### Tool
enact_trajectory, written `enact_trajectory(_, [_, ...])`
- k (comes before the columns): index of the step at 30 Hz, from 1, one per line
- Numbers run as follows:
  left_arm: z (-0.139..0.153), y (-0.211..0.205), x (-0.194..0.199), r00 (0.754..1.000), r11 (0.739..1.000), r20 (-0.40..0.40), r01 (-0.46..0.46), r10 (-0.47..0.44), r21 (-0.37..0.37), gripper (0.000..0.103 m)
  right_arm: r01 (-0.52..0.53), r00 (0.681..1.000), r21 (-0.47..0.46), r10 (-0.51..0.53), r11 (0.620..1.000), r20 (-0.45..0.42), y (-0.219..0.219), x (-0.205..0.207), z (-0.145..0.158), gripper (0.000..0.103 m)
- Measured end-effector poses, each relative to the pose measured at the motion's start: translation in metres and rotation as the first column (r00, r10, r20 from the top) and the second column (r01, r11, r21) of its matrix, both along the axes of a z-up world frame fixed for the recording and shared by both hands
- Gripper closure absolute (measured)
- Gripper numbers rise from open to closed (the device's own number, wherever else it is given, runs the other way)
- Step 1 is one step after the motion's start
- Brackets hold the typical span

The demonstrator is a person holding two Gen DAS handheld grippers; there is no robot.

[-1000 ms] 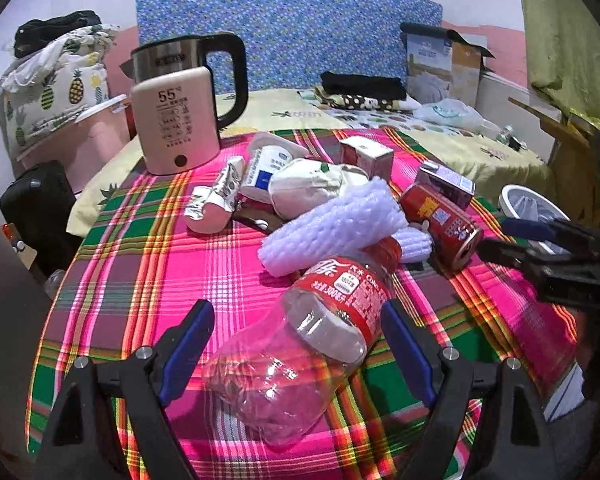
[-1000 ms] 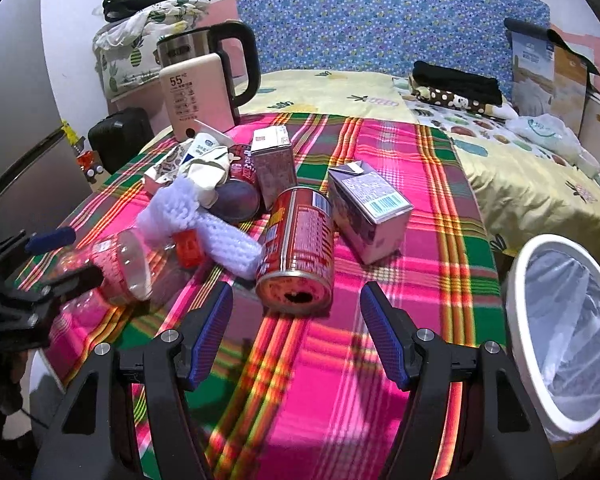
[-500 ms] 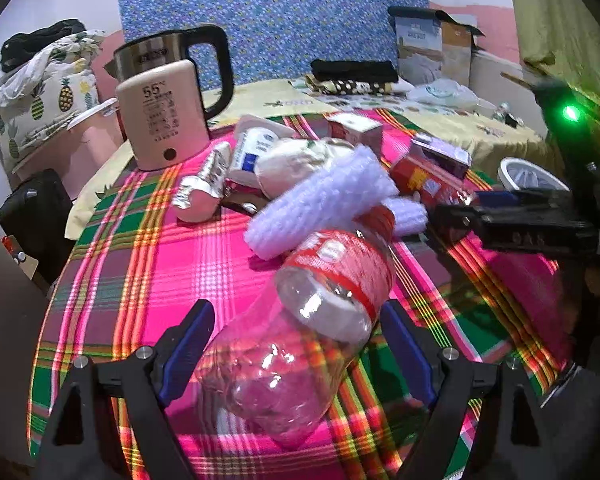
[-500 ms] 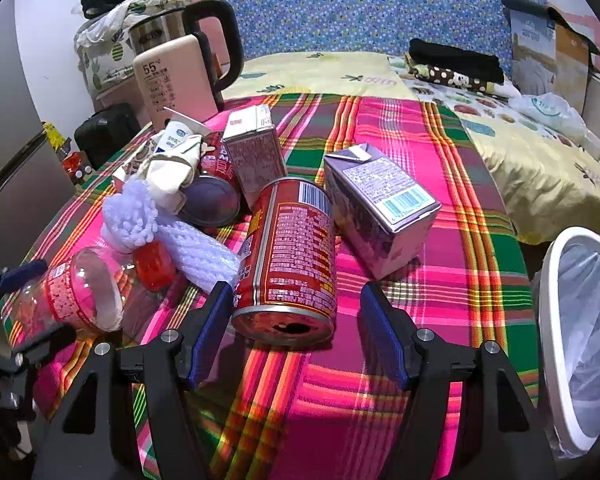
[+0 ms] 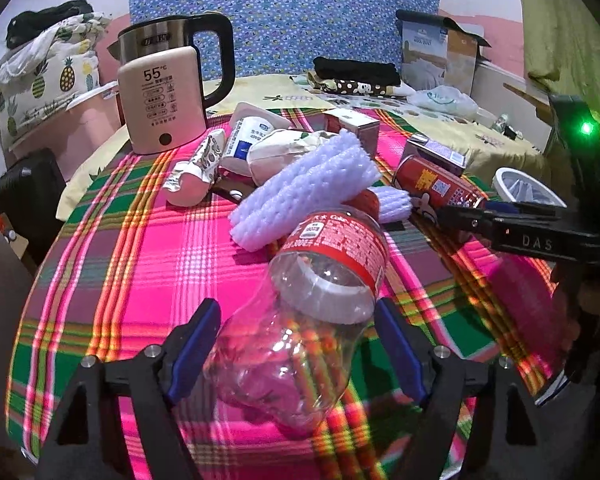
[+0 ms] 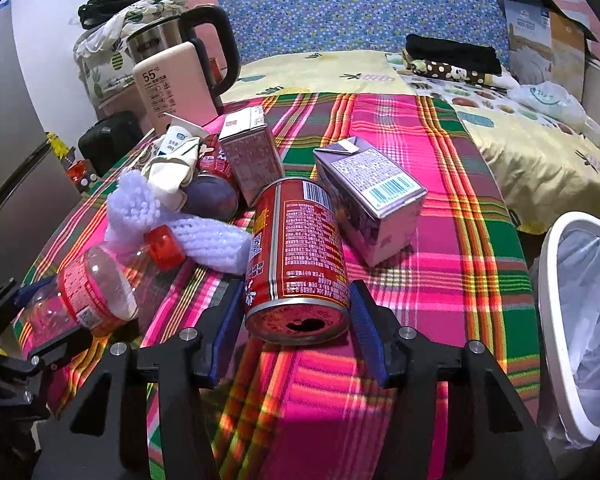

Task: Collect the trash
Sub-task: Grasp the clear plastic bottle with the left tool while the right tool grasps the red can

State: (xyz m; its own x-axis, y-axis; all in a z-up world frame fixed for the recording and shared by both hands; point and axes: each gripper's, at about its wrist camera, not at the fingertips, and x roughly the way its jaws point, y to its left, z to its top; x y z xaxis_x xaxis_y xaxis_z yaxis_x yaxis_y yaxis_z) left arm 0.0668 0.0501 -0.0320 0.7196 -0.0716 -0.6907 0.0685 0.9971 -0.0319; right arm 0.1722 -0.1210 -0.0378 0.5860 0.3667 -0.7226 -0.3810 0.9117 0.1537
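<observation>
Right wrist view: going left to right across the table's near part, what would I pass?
Clear plastic bottle → its red cap → white foam net → red can, lying between the right gripper jaws → purple carton → white bin beside the table.

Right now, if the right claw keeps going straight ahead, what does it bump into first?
The red can. It already lies between the right claw's open blue fingers, end toward the camera. Going on would push it, probably into the purple carton just behind.
</observation>
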Motion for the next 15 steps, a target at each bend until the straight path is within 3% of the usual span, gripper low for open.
enact_trajectory(11, [0.002, -0.019, -0.015, 1.0, 0.998, -0.002, -0.013, 0.013, -0.063, 0.026, 0.019, 1.0, 0.022, -0.019, 1.0, 0.005, -0.024, -0.028, 0.009, 0.049])
enact_trajectory(15, [0.006, -0.026, -0.02, 1.0, 0.997, 0.007, -0.017, 0.017, -0.08, 0.035, 0.034, 0.999, 0.03, -0.035, 0.999, 0.022, -0.033, -0.035, 0.013, 0.049])
